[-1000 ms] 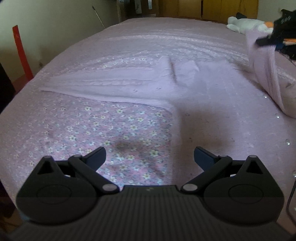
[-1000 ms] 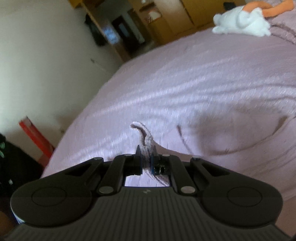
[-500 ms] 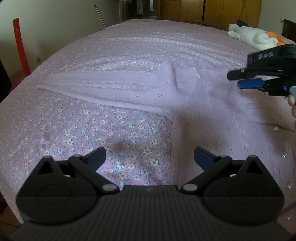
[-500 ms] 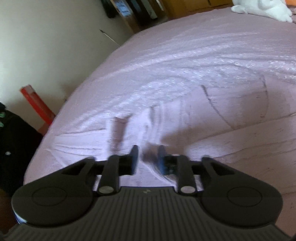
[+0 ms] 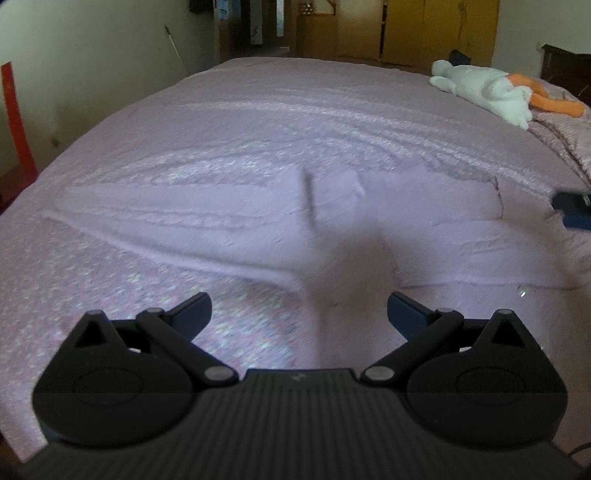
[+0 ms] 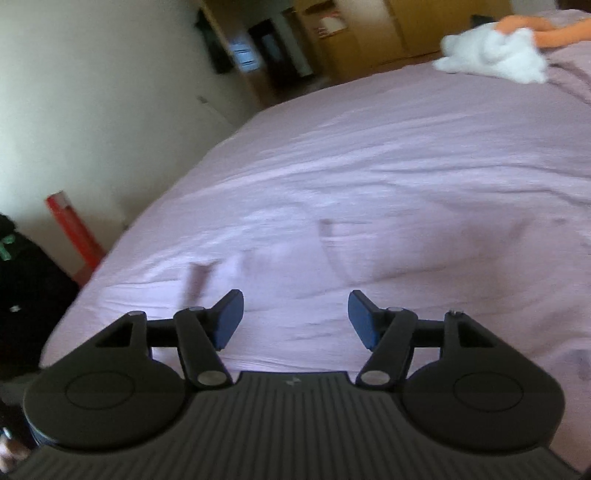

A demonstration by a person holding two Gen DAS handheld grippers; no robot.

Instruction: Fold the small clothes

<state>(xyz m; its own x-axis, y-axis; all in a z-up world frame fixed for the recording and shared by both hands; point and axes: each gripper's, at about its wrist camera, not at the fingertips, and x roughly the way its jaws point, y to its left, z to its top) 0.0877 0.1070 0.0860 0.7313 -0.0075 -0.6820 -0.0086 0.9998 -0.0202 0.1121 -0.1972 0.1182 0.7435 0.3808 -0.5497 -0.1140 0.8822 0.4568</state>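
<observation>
A pale lilac knitted garment [image 5: 236, 221] lies spread flat on the bed, one long sleeve stretched out to the left and its body reaching right. My left gripper [image 5: 297, 314] hovers open over the garment's near edge with nothing between its fingers. The tip of my right gripper [image 5: 572, 210] shows at the right edge of the left wrist view, just above the garment's right part. In the right wrist view my right gripper [image 6: 295, 317] is open and empty over the same lilac cloth [image 6: 332, 266], which is blurred.
The bed wears a pink floral sheet [image 5: 92, 295] nearest me. A white and orange plush toy [image 5: 491, 92] lies at the far right corner. A red post [image 5: 14, 118] stands by the left wall; wooden cupboards [image 5: 424, 29] are behind the bed.
My right gripper was shut on a fold of the garment and lifting it; it has lowered, let go and opened. The cloth now lies flat. The left gripper stayed open and tilted up.
</observation>
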